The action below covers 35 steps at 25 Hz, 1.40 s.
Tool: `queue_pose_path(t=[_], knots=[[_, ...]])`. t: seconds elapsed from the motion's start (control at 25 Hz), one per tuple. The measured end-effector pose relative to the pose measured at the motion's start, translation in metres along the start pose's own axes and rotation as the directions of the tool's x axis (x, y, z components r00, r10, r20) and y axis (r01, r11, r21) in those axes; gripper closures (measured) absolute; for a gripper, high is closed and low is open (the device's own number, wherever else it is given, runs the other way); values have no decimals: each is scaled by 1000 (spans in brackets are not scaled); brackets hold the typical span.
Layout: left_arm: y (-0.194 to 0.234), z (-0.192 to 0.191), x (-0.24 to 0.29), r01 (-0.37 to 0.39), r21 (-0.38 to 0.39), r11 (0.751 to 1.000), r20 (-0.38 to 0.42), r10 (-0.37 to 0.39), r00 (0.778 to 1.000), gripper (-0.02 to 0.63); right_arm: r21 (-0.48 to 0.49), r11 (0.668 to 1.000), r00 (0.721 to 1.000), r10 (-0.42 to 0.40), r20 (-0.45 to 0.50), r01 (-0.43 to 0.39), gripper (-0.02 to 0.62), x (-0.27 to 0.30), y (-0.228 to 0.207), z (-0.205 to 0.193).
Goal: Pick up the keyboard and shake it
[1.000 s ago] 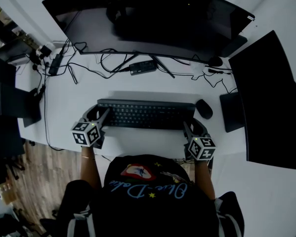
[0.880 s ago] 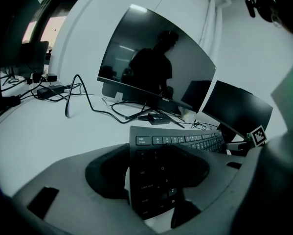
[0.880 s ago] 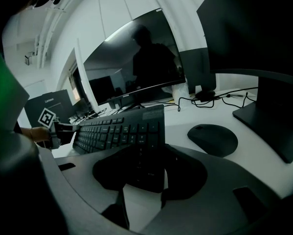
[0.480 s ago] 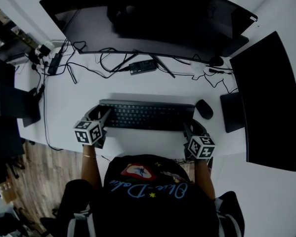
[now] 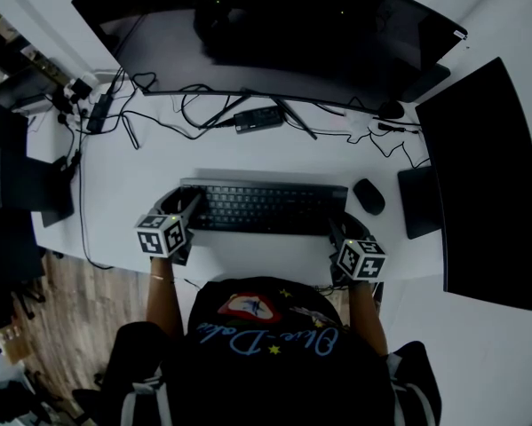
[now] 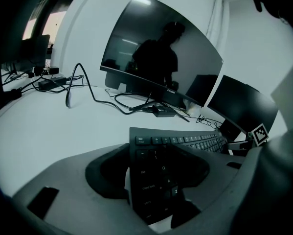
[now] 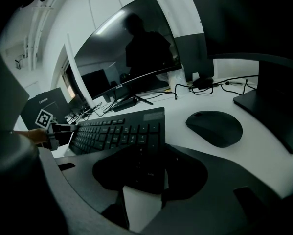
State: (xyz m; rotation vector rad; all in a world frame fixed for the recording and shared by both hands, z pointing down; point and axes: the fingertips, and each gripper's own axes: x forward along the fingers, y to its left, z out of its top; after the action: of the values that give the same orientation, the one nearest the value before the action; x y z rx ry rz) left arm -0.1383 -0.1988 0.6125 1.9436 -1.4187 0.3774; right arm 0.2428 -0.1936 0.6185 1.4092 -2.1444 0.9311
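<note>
On the white table (image 5: 123, 185), below the curved monitor (image 5: 266, 34), the keyboard (image 5: 264, 207) lies flat near the front edge, midway along it. We judge it stiff and light but long, so it wants a hold at each short end. Our left tool (image 5: 180, 207) and right tool (image 5: 347, 227) stand open, each straddling one end, pads not yet pressing. The mouse (image 5: 368, 196) sits just beside the right end.
</note>
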Motion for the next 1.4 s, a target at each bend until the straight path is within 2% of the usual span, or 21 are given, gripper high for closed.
queue_pose_path(t=[0.84,1.12,1.32,1.4], knots=[[8,-18,11,-58,-33,998,-59,56,997,388,-8,999,998,-45,-46,44,428,8,-3,-7],[9,-19,11,-80,-18,997,-50,79,996,385,-7,999,999,-46,-4,46,430,8,-3,-7],[9,-18,11,-50,-14,999,-58,49,997,383,-25,998,998,-64,22,64,430,6,-2,-6],[10,-15,8,-49,-17,999,-29,49,998,383,-29,996,997,-78,20,79,412,5,-4,-6]])
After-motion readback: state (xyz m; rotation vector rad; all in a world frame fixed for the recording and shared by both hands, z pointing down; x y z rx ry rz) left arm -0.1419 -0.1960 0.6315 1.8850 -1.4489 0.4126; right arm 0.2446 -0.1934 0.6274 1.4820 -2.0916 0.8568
